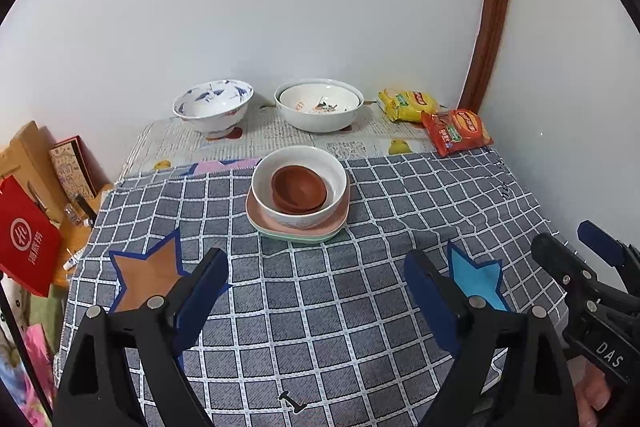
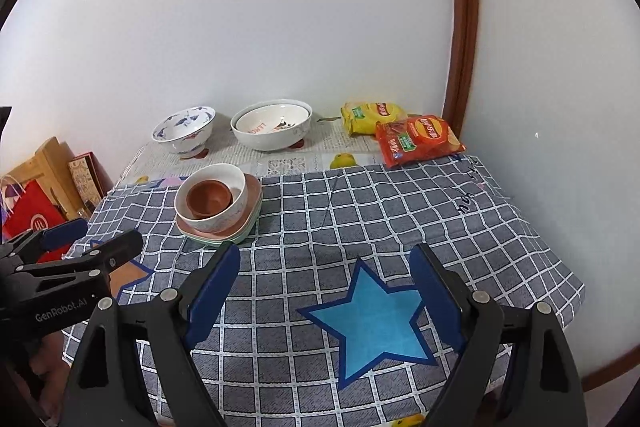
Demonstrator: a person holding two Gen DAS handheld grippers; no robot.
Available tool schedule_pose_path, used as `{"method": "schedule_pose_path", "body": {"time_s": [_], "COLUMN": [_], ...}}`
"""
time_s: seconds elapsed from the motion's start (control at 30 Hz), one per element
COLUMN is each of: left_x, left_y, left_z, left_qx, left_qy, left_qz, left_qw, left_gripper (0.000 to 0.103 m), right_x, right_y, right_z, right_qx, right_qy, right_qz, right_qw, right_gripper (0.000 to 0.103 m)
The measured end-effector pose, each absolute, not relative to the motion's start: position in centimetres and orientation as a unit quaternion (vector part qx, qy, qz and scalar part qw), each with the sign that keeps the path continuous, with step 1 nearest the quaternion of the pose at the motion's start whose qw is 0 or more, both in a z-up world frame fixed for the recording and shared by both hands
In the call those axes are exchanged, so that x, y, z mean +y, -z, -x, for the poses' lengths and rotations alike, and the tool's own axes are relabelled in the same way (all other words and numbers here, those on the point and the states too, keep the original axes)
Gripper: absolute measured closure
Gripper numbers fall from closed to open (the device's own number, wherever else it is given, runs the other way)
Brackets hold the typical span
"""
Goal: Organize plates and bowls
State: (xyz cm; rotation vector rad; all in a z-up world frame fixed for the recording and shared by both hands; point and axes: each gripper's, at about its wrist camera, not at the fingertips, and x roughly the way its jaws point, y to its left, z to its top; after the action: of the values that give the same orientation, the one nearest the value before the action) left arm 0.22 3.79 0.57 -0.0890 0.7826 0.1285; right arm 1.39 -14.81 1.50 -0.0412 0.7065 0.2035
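A stack stands mid-table: brown bowls (image 1: 298, 193) nested in a white bowl (image 1: 300, 187) on pink and green plates (image 1: 298, 231). It also shows in the right wrist view (image 2: 212, 199). A blue-patterned bowl (image 1: 213, 107) and a large white bowl (image 1: 319, 103) with a smaller one inside stand at the back by the wall. My left gripper (image 1: 316, 279) is open and empty, above the checked cloth in front of the stack. My right gripper (image 2: 324, 275) is open and empty, above the blue star, right of the stack.
Yellow (image 1: 408, 103) and red (image 1: 456, 131) snack packets lie at the back right. A red bag (image 1: 24, 239) and boxes (image 1: 36, 163) stand left of the table. The wall is close behind, and a brown door frame (image 1: 492, 27) stands at the right.
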Motion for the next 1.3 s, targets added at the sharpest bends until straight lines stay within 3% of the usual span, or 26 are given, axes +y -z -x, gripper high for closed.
{"method": "schedule_pose_path", "body": {"time_s": [1.3], "left_x": [3.38], "left_y": [-0.17], "left_z": [0.03], "left_qx": [0.390], "left_qy": [-0.066], "left_qz": [0.043], "left_qw": [0.918], "left_gripper": [0.013], "right_x": [-15.01], "right_y": [-0.89], "right_z": [-1.75], "right_qx": [0.356], "right_qy": [-0.096], "right_qz": [0.019], "right_qw": [0.929], "right_gripper": [0.017]}}
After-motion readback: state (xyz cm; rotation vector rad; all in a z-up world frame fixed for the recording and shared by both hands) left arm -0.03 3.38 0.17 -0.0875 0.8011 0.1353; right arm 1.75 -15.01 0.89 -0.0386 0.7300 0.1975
